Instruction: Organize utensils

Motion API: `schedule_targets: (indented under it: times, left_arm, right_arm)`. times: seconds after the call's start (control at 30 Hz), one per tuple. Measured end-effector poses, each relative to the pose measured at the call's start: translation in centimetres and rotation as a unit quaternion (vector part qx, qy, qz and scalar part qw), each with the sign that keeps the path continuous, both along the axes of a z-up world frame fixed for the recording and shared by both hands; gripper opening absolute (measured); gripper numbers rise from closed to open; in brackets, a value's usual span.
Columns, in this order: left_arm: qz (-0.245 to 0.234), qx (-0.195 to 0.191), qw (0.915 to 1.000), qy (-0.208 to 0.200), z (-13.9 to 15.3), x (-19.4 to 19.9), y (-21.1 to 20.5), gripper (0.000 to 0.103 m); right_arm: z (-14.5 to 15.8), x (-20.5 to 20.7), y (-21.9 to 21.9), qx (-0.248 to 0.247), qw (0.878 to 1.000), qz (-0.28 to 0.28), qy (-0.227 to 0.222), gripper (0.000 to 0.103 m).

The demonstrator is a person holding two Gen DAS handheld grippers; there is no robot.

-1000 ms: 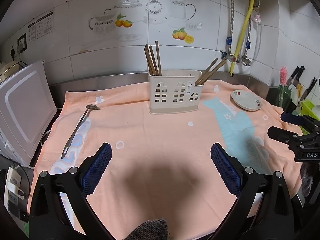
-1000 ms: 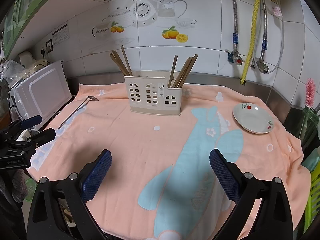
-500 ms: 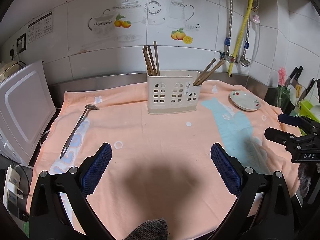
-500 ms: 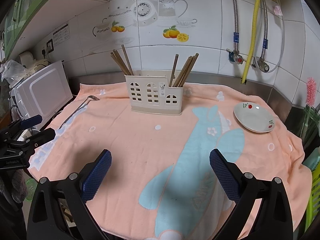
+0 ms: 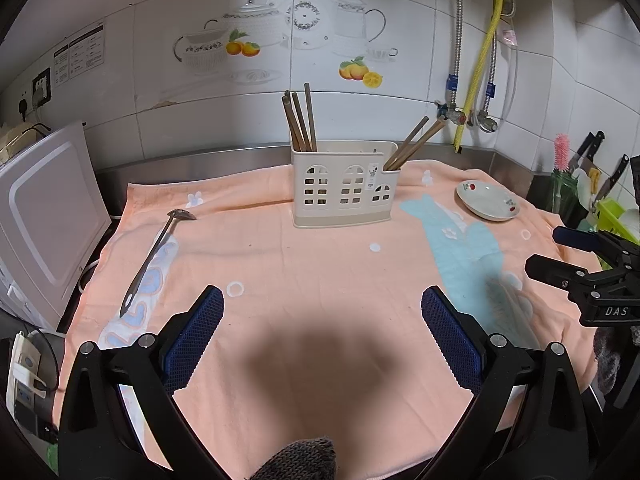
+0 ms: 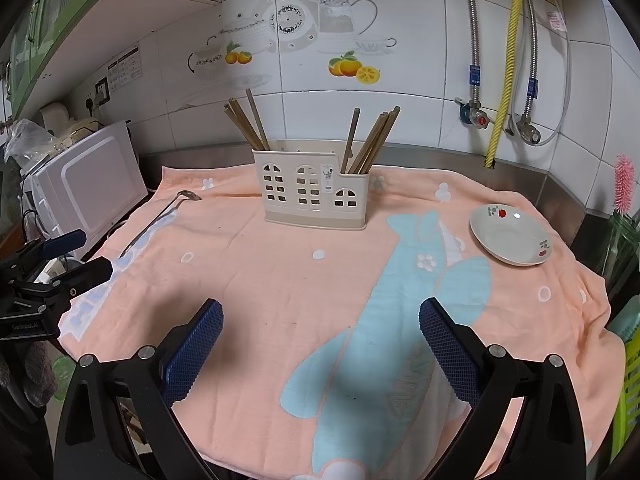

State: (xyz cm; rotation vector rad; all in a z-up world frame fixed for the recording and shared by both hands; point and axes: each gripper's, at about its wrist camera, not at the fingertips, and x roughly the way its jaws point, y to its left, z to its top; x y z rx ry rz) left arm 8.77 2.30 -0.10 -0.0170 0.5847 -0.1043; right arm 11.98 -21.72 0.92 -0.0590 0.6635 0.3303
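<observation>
While both views have barely shifted in the last second, the left gripper (image 5: 322,312) and right gripper (image 6: 320,320) hover spread and empty, leaving the ladle (image 5: 154,254) unstowed near the towel's (image 5: 320,280) left edge, well apart from the caddy (image 5: 344,188).

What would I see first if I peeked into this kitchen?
A cream holder shaped like a little house, standing at the back of the peach towel with brown chopsticks poking out. A long metal ladle lies alone on the towel's left side, and a small flowered dish sits on its right.
</observation>
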Motion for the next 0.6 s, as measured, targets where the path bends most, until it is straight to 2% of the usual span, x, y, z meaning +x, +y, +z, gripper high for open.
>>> schedule_targets:
  times: [0.6]
  left_arm:
    - [-0.002,0.0,1.0,0.002,-0.2,-0.17,-0.22,0.098]
  right_arm:
    - [0.0,0.0,-0.04,0.001,1.0,0.0,0.0,0.095]
